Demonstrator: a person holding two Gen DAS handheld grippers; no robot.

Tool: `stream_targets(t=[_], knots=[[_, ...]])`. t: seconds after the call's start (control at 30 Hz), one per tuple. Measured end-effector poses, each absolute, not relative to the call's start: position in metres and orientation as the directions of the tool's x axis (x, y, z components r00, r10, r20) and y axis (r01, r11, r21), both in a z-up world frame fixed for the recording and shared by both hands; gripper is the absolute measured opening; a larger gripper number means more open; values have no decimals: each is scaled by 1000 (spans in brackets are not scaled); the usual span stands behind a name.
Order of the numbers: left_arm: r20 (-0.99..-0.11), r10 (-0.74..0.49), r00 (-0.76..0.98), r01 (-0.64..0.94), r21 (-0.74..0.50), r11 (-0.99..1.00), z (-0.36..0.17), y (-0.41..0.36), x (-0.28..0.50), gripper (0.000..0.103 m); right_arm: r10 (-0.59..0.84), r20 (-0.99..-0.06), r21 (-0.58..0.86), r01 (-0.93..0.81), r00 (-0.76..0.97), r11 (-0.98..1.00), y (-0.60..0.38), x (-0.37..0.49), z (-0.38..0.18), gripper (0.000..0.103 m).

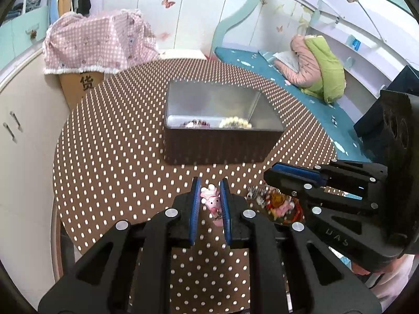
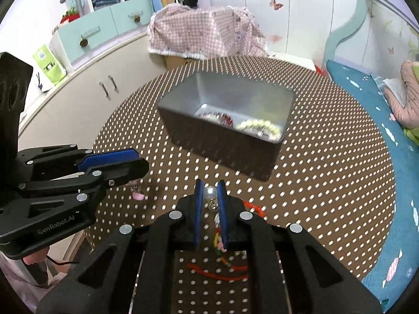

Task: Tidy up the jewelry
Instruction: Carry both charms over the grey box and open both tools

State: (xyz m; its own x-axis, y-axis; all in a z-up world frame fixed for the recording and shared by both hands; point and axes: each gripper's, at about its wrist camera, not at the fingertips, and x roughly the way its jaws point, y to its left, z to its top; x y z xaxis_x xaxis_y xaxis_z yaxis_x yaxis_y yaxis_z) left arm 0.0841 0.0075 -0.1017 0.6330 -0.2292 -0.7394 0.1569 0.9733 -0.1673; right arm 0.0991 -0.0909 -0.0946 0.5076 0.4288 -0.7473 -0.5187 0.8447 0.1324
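The left gripper (image 1: 210, 189) pinches a pink charm (image 1: 211, 199) between its blue pads. The right gripper (image 2: 210, 191) pinches a pearl piece (image 2: 211, 192). Both hang above the dotted table (image 1: 110, 162), near a small jewelry pile (image 1: 277, 204). Farther away stands a metal box (image 2: 225, 144) holding a pearl bracelet (image 2: 259, 127).

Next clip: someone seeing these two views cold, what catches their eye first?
Probably the two black grippers in the foreground, each clamped on a trinket: the left gripper pinches a pink charm, the right gripper a pearl bead with a colourful strand hanging below it. Behind them, mid-table on the brown polka-dot tablecloth, sits an open grey metal box already holding a pearl bracelet and other pieces.
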Motion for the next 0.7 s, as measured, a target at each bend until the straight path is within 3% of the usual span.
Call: stream_targets(t=[0.7], knots=[[-674, -200, 711, 107, -176, 978, -69, 9, 149, 16, 501, -666, 269, -448, 552, 853, -119, 153, -56, 10]])
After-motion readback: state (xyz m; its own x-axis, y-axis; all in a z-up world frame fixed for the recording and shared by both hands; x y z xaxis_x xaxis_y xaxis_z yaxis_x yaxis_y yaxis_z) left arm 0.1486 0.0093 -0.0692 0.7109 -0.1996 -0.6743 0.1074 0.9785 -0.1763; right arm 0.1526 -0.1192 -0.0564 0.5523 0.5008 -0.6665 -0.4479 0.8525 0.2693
